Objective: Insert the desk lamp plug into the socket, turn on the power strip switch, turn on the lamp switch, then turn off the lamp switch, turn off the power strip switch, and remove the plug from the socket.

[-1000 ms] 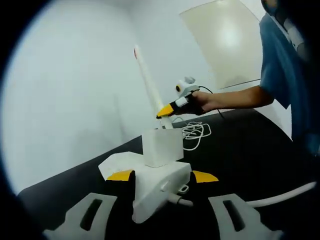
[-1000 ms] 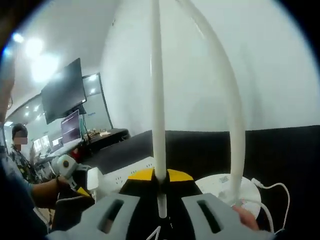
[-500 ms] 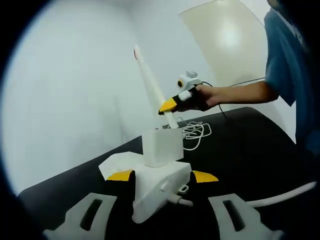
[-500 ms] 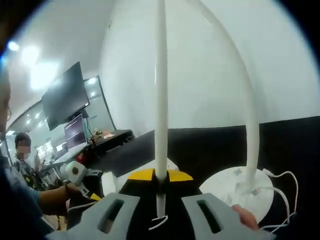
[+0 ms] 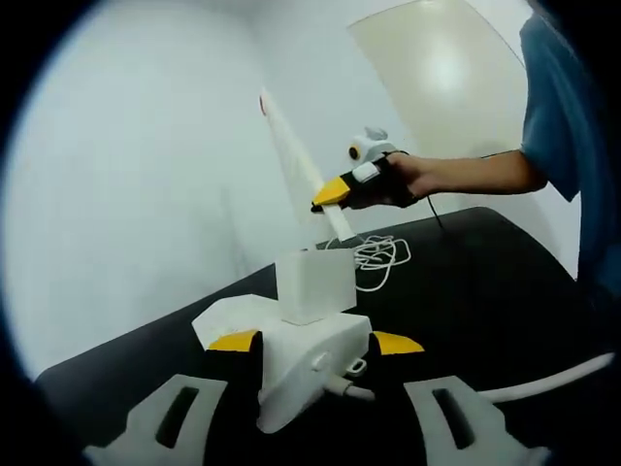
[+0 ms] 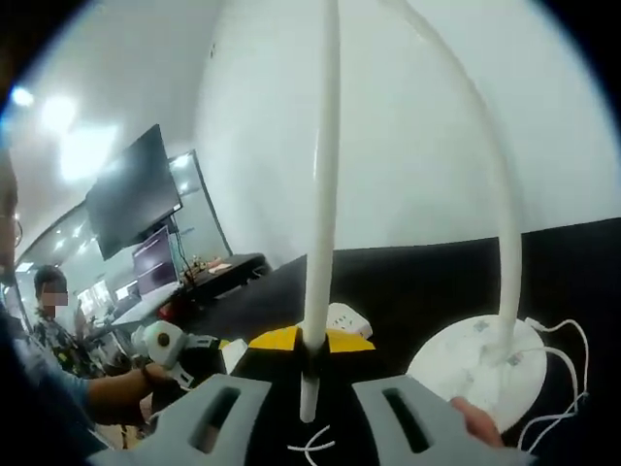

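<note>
Between your left gripper (image 5: 315, 343) tips sits the power strip (image 5: 301, 364), smooth white plastic with a faint sheen, and the adapter block (image 5: 313, 283) above it looks the same. Under it the table (image 5: 485, 301) is matt black. Your right gripper (image 6: 306, 342) pinches the lamp arm (image 6: 320, 194), a glossy white tube; beside it the round lamp base (image 6: 475, 364) is smooth white plastic.

Black table (image 5: 485, 291), wall monitor (image 6: 131, 189), bkgd desk (image 6: 218, 267).
</note>
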Action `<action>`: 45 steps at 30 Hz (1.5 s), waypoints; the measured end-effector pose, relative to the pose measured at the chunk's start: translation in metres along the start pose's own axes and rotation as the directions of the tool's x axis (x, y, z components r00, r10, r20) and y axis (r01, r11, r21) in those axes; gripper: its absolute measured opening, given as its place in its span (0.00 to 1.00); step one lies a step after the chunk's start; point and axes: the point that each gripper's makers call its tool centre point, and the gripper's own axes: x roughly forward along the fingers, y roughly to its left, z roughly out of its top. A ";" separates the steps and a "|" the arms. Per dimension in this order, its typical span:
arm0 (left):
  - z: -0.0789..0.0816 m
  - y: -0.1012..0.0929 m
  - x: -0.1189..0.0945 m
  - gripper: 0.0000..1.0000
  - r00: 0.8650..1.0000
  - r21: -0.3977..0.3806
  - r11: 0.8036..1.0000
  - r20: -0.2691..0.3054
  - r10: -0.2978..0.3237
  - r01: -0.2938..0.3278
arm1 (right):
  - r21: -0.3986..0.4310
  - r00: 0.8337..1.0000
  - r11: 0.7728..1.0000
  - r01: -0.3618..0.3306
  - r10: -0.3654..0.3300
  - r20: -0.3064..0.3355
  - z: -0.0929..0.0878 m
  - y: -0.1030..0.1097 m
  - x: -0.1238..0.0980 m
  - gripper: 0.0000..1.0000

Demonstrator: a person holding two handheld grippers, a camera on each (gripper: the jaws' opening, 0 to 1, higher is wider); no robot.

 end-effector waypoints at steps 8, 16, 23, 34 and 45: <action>0.002 -0.003 0.000 0.41 1.000 0.002 1.000 0.001 0.000 0.000 | 0.001 1.000 1.000 -0.005 0.005 -0.009 0.006 0.003 -0.002 0.11; 0.002 -0.001 0.000 0.41 1.000 0.000 1.000 0.001 0.000 0.000 | 0.022 1.000 0.999 -0.023 0.024 -0.015 0.009 0.020 -0.003 0.11; -0.002 0.003 0.000 0.41 1.000 -0.002 1.000 0.000 0.000 0.000 | 0.055 0.999 0.997 -0.047 0.048 -0.017 0.009 0.041 -0.004 0.11; 0.001 0.002 0.001 0.41 1.000 -0.004 1.000 0.000 0.000 0.000 | 0.097 0.995 0.991 -0.097 0.099 -0.019 0.022 0.070 -0.006 0.12; 0.000 0.006 0.003 0.41 1.000 -0.005 1.000 0.001 -0.001 0.001 | 0.164 0.992 0.979 -0.122 0.125 -0.009 0.035 0.077 -0.008 0.12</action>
